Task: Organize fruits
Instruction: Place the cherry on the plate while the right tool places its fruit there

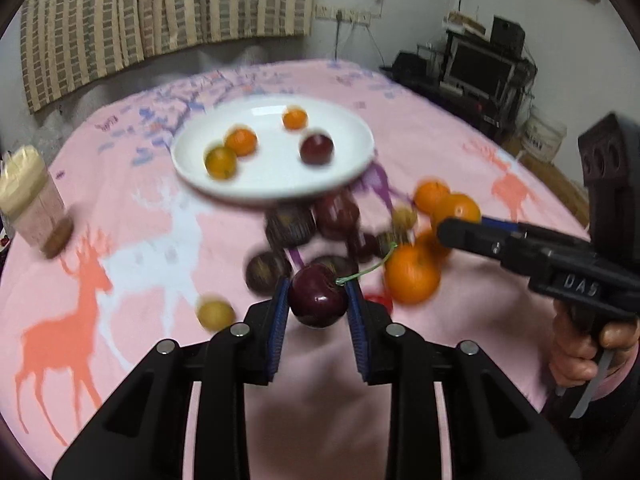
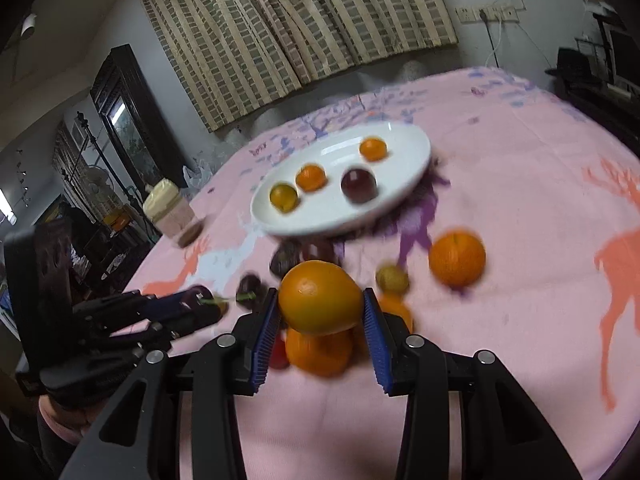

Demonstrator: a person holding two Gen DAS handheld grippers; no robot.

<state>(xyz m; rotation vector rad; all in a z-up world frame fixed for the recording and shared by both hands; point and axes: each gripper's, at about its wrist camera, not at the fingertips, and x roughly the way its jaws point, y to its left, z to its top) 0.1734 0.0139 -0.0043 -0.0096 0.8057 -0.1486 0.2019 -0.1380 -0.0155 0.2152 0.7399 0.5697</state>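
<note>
Left gripper point(image 1: 318, 300) closed narrowly on a dark cherry point(image 1: 318, 296), right gripper point(image 2: 320, 312) wider, clamping an orange point(image 2: 320, 298), "DAS" on right gripper body.

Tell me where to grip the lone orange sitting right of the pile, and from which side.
Grip the orange across its widest middle, coming from above or from the near side. It is round with no handle, and it sits apart from the other fruit on the pink cloth, so fingers have room on both flanks. Both grippers look occupied now.
</note>
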